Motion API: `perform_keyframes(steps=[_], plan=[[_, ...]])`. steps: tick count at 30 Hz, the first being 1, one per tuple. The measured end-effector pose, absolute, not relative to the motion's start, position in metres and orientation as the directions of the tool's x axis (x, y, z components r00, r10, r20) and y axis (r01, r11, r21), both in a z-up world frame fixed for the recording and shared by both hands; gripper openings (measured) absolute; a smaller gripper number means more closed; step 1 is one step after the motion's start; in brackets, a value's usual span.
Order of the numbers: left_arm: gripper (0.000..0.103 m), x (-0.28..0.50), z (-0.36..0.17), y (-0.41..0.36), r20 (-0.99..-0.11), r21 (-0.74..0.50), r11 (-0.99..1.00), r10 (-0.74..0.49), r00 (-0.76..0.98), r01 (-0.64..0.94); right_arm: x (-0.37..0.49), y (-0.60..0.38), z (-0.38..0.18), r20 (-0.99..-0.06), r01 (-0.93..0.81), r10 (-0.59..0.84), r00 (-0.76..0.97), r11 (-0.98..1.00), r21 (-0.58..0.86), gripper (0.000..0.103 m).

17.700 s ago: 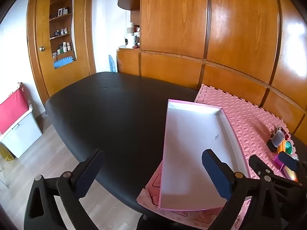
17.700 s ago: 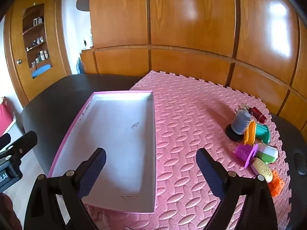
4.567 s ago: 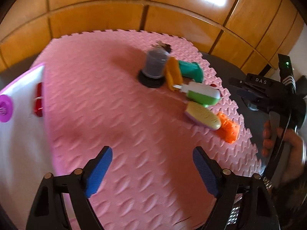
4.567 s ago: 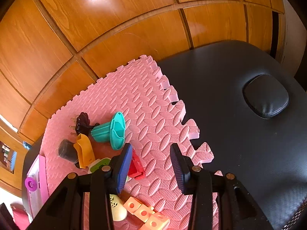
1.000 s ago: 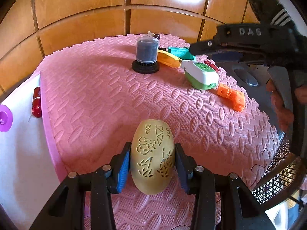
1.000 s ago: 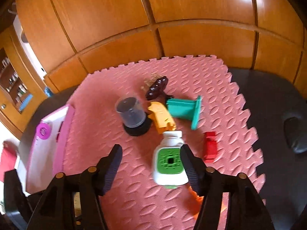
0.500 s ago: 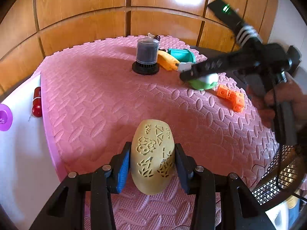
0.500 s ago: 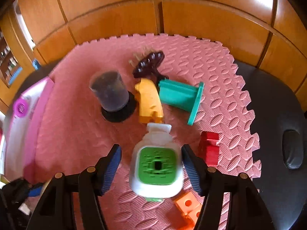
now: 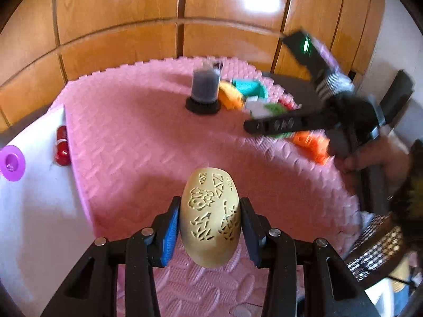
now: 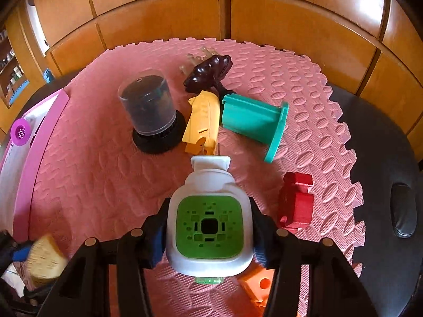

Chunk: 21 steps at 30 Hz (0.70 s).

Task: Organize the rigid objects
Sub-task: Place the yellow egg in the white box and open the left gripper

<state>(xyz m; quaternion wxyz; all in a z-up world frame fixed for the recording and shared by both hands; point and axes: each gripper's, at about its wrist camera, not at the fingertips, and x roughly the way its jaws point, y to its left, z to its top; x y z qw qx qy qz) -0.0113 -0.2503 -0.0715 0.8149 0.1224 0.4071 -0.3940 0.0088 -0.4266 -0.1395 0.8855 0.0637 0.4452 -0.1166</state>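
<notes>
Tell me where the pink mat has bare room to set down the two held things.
The broad strip of pink foam mat between the pink tray and the domed black canister is bare. It is crowded around the yellow piece, the teal spool and the red block. The tray's white floor below the purple disc is bare too.

No readable text shows anywhere; the raised lettering on the right gripper, seen from the left wrist, is too blurred to make out.
</notes>
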Motion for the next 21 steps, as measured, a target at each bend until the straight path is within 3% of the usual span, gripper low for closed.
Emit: perform_keyframes(steps=[5,10,21], plan=[[0.043,0.008,-0.038,-0.221,-0.714,-0.192,0.703,-0.579,0.393,0.685,0.008,-0.425,-0.14,-0.797,0.262,-0.158,0.583,0.965,-0.001,0.053],[0.043,0.061,-0.025,-0.177,-0.719,-0.274,0.802,-0.537,0.441,0.531,0.009,-0.425,-0.14,-0.797,0.26,-0.16,0.583,0.966,-0.004,0.053],[0.043,0.164,-0.061,-0.133,-0.791,-0.167,0.929,-0.326,0.517,0.331,0.009,-0.425,-0.14,-0.797,0.256,-0.161,0.582,0.967,-0.008,0.053]])
